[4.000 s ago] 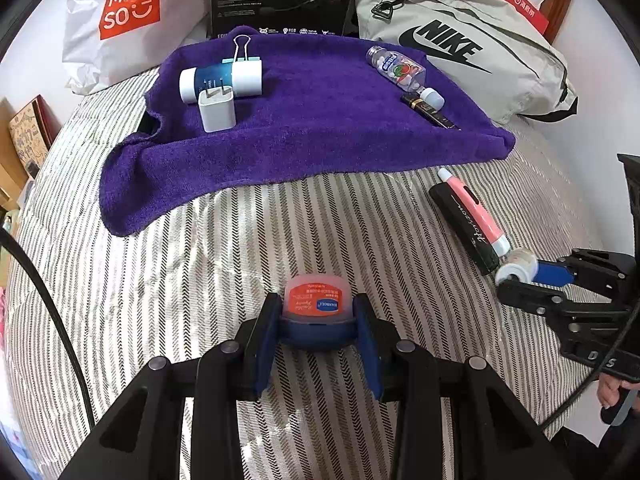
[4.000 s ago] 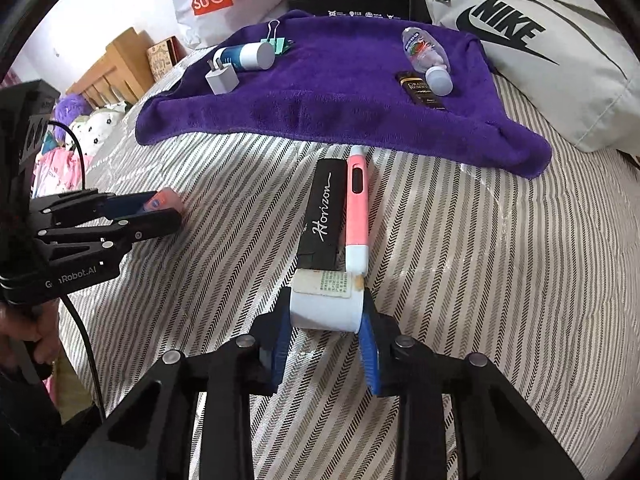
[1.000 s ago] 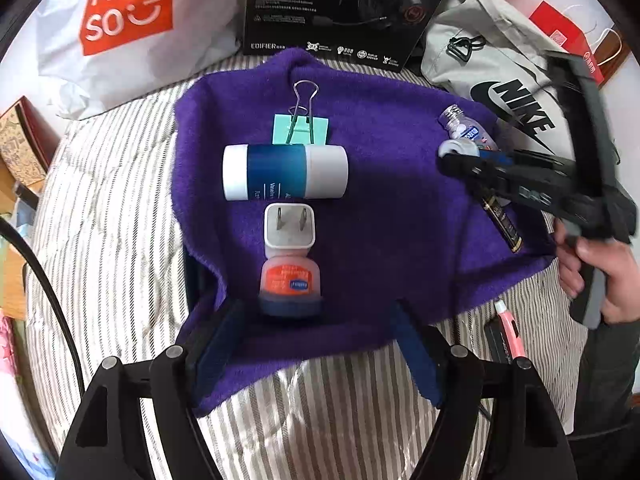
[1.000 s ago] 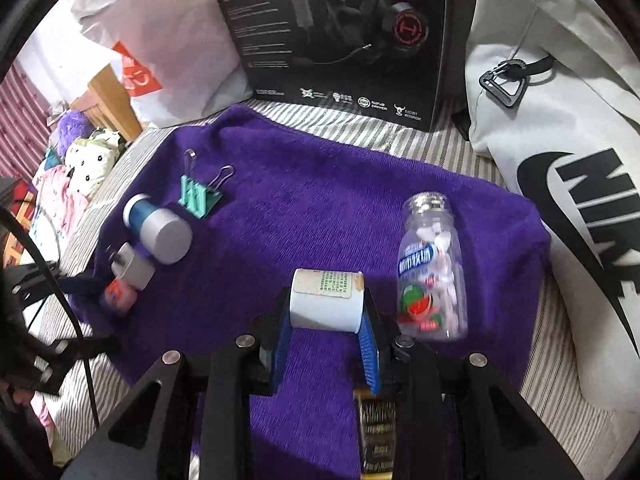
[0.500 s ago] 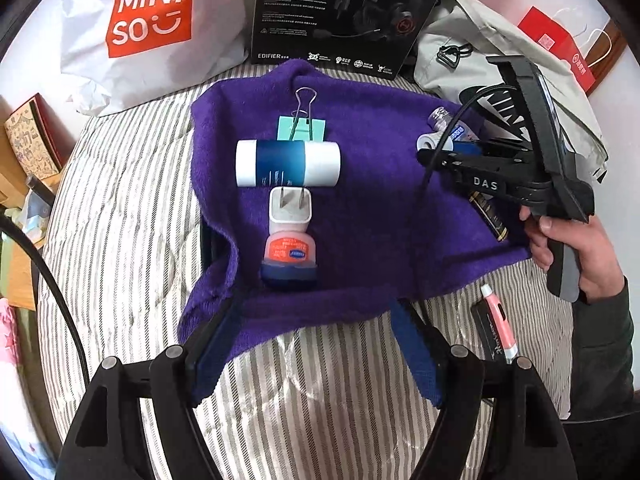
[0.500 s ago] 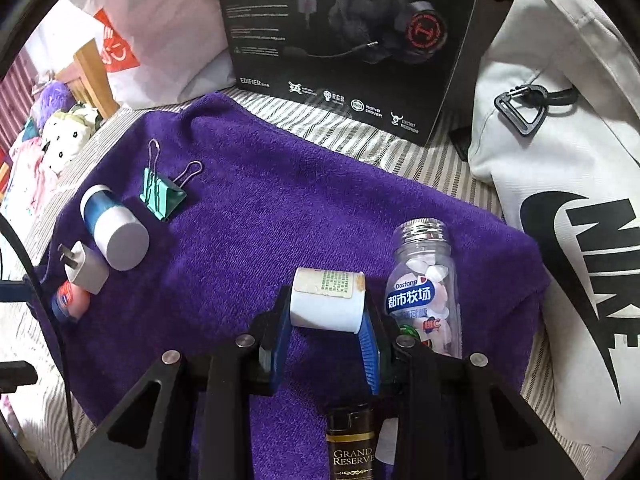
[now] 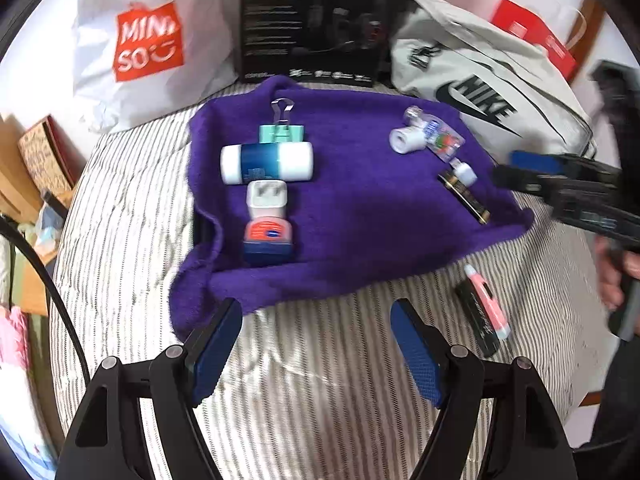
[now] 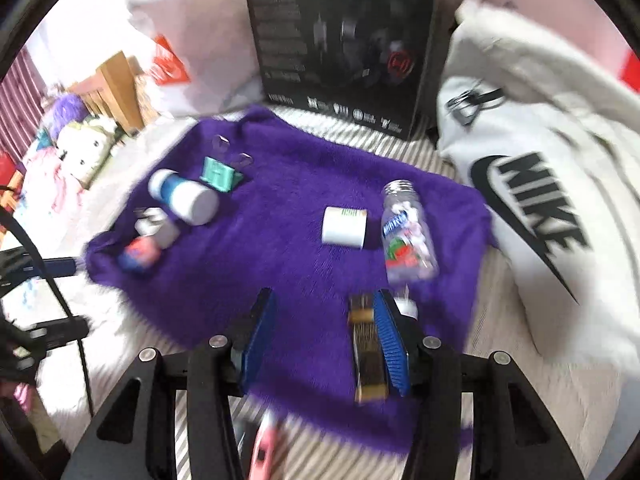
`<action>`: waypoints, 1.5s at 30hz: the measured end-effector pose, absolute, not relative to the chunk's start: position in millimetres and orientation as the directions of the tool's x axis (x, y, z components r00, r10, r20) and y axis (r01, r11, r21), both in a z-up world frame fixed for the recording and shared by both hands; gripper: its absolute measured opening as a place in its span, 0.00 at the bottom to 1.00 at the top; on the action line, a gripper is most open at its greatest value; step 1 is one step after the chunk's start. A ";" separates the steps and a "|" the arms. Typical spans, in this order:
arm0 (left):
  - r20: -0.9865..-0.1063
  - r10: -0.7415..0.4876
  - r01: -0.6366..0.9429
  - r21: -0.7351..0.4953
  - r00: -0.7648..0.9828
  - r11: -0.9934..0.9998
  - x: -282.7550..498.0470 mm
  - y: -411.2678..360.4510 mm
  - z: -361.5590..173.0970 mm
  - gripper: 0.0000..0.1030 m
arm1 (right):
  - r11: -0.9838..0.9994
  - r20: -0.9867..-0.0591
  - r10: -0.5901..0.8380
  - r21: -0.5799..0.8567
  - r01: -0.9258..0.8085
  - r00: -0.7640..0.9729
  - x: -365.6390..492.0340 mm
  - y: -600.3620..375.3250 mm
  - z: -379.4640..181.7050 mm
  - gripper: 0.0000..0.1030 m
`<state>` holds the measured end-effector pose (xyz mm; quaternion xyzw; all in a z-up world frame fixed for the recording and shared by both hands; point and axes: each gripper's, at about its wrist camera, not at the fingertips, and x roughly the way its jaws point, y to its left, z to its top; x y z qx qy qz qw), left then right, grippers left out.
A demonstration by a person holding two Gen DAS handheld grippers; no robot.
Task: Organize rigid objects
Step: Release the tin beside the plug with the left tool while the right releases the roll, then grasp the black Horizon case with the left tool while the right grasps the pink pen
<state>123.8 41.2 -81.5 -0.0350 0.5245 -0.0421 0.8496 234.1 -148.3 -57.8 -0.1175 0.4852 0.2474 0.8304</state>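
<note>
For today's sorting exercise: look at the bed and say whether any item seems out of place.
Yes. The pink pen and the black case beside it lie on the striped bedding, off the purple towel where the other small items are gathered. The towel's near left corner is also rumpled.

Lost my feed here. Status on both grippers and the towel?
Left gripper open, empty. Right gripper open, empty. White roll on purple towel beside candy bottle. Pink pen off towel.

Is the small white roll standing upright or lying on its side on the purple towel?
On its side: the small white roll lies on the purple towel beside the clear bottle, round end facing sideways.
</note>
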 end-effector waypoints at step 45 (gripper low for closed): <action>-0.905 -0.019 0.098 0.025 0.425 0.995 125.7 -110.9 -139.8 0.46 | 0.932 -0.864 0.319 0.212 -0.294 0.389 104.3 -313.8 -91.7 0.68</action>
